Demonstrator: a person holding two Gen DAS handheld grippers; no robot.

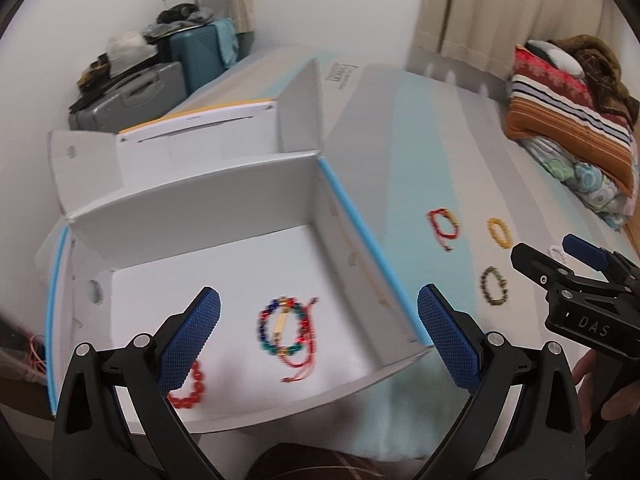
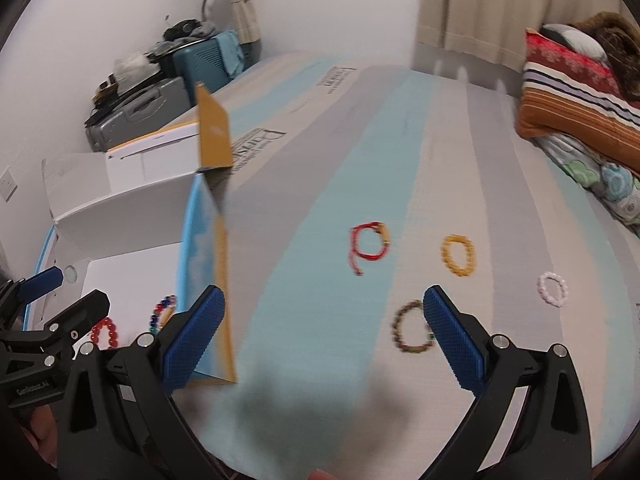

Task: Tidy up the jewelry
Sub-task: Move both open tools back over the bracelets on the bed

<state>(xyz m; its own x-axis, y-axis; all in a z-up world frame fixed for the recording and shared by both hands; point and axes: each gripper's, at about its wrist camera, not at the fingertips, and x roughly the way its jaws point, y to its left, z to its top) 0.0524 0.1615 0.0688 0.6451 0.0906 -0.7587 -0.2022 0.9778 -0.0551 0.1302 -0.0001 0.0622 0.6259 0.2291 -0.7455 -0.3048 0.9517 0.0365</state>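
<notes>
Bracelets are split between box and bed: three lie in the white box point(image 1: 192, 216) at the left, four on the striped bed point(image 2: 320, 184) to its right. Our right claw point(image 2: 324, 344) hangs wide open and empty above the bed, its right finger just over the dark beaded bracelet point(image 2: 408, 330). We judge that one the next pick: lower until both fingers straddle one side of the ring, pinch, then lift clear of the box wall. Our left claw point(image 1: 320, 340) is open too, empty above the box floor. Motion blur smears the beads; the red bracelet point(image 1: 192, 390) is partly hidden behind a finger.
</notes>
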